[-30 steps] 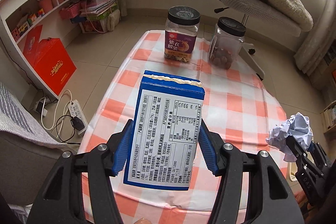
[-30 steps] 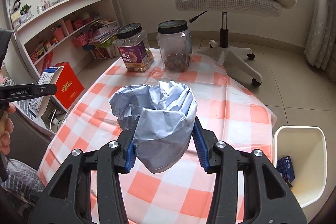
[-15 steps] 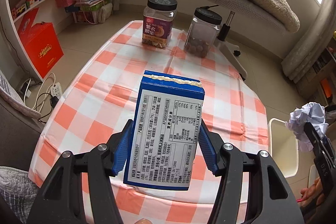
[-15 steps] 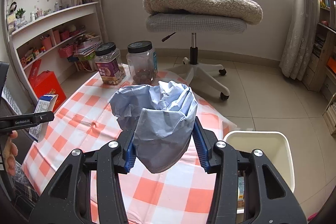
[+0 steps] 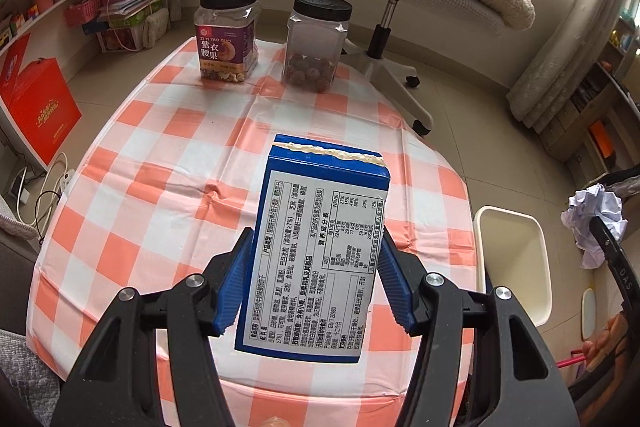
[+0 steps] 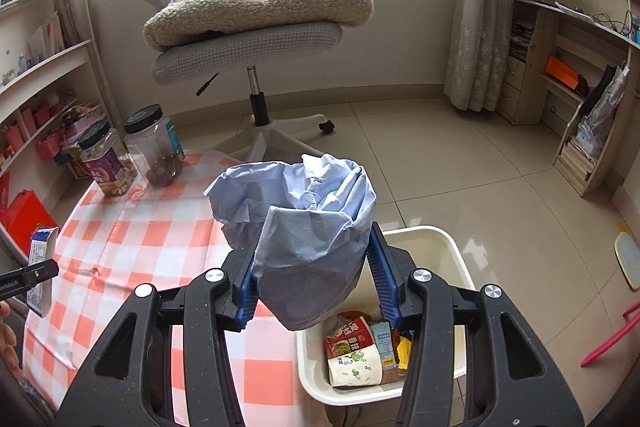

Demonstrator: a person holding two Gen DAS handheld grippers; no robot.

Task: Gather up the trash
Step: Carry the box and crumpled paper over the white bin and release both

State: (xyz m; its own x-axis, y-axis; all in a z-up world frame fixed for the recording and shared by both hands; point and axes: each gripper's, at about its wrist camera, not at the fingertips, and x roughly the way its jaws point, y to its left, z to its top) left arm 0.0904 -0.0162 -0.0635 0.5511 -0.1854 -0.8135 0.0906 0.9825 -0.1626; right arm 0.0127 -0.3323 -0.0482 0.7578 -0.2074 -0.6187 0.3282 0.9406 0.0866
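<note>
The right tongs [image 6: 316, 281] are clenched on a crumpled paper wad [image 6: 298, 223], held in the air just past the right edge of the counter [image 6: 132, 247] and above the near rim of the white bin [image 6: 448, 247]; the bin stands on the floor against that edge and already holds snack wrappers [image 6: 356, 351]; the left tongs [image 5: 316, 287] grasp an upright blue box [image 5: 316, 251] by its two narrow sides, over the near part of the counter, the bin well off to their right; two jars [image 5: 228, 35] stand at the far edge and are not trash

The step in hand looks like dropping the wad; to do it well, carry it further over the middle of the bin before letting go, since it now hangs at the rim and a light, springy wad could catch the edge and roll onto the floor; lower it toward the opening and spread the pads fully so the paper does not cling to the ribbed blue faces; keep the box level and out of the right hand's path, then bring it across the counter's right edge and release it the same way
</note>
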